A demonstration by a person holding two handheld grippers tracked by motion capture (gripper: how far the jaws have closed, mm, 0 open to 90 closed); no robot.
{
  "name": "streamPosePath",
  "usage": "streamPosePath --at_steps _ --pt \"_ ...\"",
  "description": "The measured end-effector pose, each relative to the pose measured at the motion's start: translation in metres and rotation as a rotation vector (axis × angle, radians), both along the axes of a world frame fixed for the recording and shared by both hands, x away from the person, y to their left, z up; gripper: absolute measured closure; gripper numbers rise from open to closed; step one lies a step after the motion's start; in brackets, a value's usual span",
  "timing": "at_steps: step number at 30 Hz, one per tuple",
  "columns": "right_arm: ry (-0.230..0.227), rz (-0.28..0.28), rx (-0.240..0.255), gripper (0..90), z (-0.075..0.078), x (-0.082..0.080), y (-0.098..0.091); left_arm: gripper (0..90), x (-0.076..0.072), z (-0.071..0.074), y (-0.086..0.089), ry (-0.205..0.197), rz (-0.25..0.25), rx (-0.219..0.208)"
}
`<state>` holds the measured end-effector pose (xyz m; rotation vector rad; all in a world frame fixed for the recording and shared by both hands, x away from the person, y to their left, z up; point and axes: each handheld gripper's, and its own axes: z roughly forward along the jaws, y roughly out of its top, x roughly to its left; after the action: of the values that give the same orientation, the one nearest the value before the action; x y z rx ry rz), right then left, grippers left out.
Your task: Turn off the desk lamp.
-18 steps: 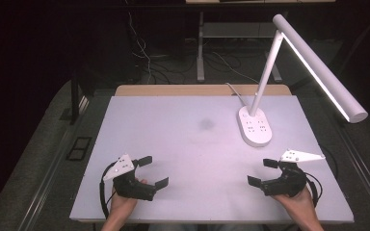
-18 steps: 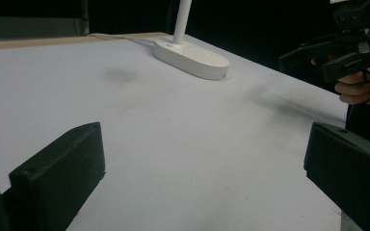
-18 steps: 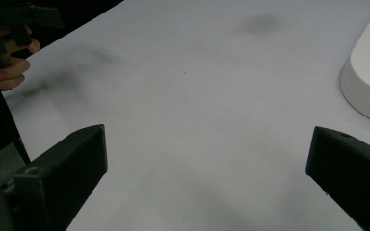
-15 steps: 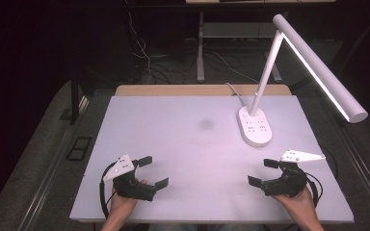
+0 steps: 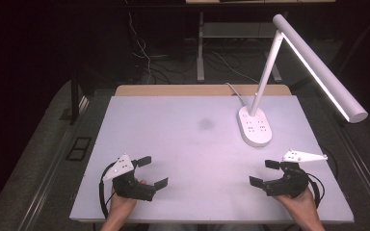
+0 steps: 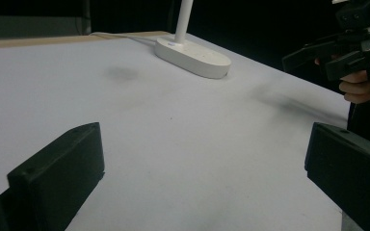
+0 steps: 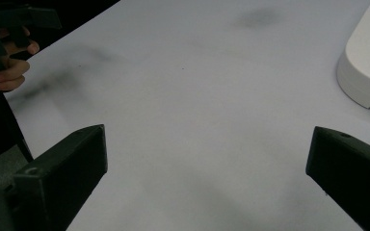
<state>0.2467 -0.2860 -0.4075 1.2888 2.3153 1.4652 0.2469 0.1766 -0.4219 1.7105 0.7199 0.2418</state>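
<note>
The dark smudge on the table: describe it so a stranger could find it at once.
Start at the white table and find the desk lamp's oval base on its far right part. Left of that base lies the dark smudge, a faint grey blot, the sole mark on the pale surface there.

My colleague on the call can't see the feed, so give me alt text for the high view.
A person's two hands hold open tongs, the left tongs and right tongs, over the near edge of a white table. A white desk lamp stands at the far right, its lit bar reaching past the table's right edge.
</note>
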Motion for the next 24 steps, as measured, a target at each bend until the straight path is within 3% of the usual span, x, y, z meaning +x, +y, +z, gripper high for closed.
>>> streamPosePath --at_steps 24 --pt "0.026 0.009 -0.02 0.7 0.009 0.0015 -0.0097 0.0 -0.0003 -0.0009 -0.0001 0.006 -0.002 0.005"
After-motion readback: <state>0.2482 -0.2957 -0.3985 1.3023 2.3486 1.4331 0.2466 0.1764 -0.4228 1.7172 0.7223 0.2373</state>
